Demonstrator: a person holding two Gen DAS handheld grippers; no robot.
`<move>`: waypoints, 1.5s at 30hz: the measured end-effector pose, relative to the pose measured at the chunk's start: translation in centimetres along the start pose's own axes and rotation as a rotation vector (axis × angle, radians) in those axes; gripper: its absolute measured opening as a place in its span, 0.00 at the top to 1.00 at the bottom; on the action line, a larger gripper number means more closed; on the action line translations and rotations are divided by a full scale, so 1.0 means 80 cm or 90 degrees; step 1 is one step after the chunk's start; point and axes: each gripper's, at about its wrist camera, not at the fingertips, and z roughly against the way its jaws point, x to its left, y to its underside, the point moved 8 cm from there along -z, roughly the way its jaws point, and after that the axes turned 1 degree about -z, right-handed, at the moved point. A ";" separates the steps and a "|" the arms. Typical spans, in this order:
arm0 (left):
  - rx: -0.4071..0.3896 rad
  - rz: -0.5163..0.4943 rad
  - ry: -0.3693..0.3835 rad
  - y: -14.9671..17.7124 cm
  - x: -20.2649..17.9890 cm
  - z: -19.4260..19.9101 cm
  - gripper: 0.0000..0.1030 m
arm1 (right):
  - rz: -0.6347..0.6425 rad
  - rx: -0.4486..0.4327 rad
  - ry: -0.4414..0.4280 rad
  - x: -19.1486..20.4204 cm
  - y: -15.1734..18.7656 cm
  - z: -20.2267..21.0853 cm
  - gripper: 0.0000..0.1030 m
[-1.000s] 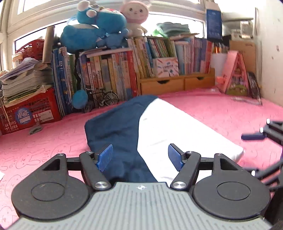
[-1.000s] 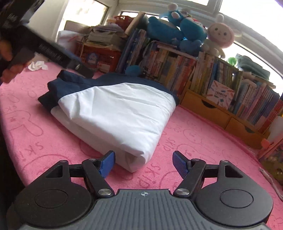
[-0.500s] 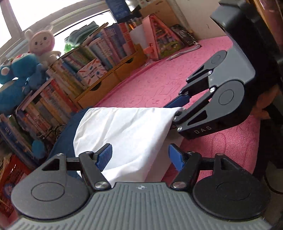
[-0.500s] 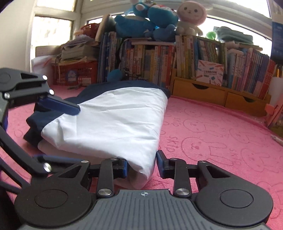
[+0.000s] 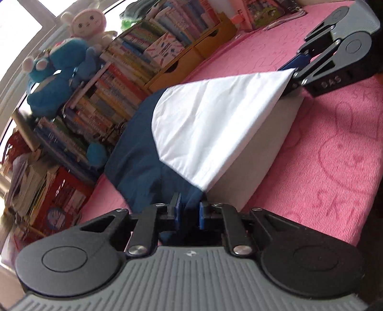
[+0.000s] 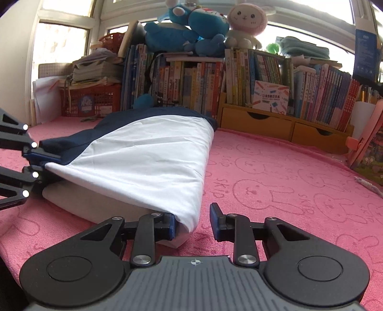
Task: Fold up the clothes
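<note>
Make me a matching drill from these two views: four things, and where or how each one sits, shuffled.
1. left tongs
2. pink rabbit plush
3. wooden drawers
4. red crate

A. under a stack of papers
B. shut on the garment
C. below the books
D. on top of the books

Pairs: 1-B, 2-D, 3-C, 4-A

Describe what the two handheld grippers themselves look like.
Both look alike: the left gripper and right gripper have a ribbed grey body, black linkage arms with silver pivot screws, round black side discs and blue finger pads. One side plate reads "DAS". No cables or sleeves show.
</note>
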 end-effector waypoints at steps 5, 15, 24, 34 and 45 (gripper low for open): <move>-0.022 0.015 -0.027 -0.005 0.007 0.027 0.85 | -0.009 -0.022 -0.010 0.002 -0.005 0.005 0.80; -0.109 -0.167 -0.037 -0.060 -0.042 -0.016 0.61 | -0.039 -0.025 -0.024 -0.004 -0.009 0.005 0.80; -0.079 -0.151 -0.174 -0.034 0.011 -0.013 0.91 | 0.054 -0.012 0.012 0.020 0.003 -0.001 0.80; -0.022 -0.009 -0.093 0.003 -0.013 -0.005 0.94 | -0.102 -0.017 -0.014 -0.006 0.001 0.004 0.81; -0.029 0.045 -0.073 0.011 -0.011 -0.009 0.95 | -0.003 0.029 0.010 0.002 0.013 0.004 0.84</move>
